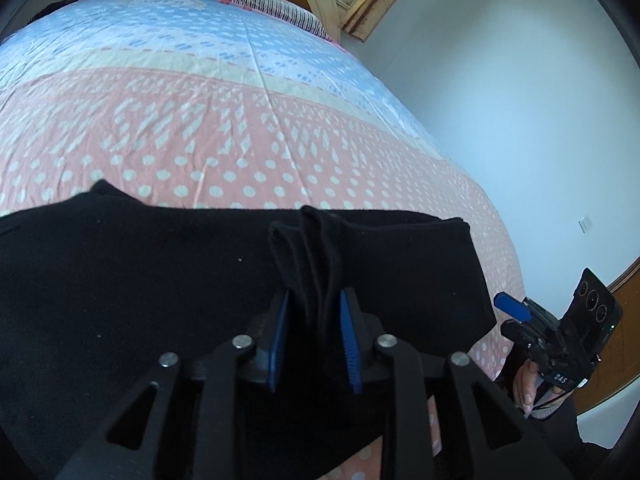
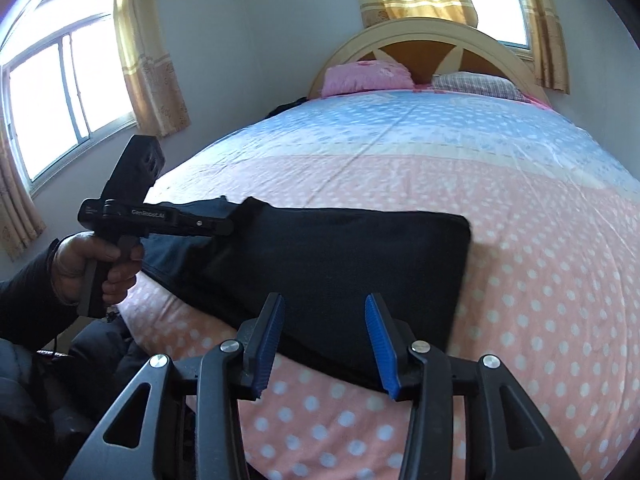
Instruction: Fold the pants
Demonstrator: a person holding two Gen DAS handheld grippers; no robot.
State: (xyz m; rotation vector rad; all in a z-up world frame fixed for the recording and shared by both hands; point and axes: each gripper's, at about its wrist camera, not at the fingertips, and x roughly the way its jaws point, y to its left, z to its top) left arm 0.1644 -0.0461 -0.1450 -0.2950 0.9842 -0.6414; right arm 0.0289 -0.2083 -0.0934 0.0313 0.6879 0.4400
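Black pants (image 2: 340, 276) lie partly folded on the near end of the bed, a flat dark slab with a straight right edge. My left gripper (image 1: 314, 300) is shut on a bunched fold of the pants (image 1: 160, 280) and lifts that end a little; it shows in the right wrist view (image 2: 224, 220) at the pants' left end. My right gripper (image 2: 325, 312) is open and empty, hovering just above the pants' near edge. In the left wrist view the right gripper (image 1: 516, 312) sits off the bed's right corner.
The bed (image 2: 520, 240) has a pink and blue dotted sheet. Two pillows (image 2: 368, 76) lie against the headboard. A window with curtains (image 2: 60, 96) is at left. A white wall (image 1: 520, 120) borders the bed's right side.
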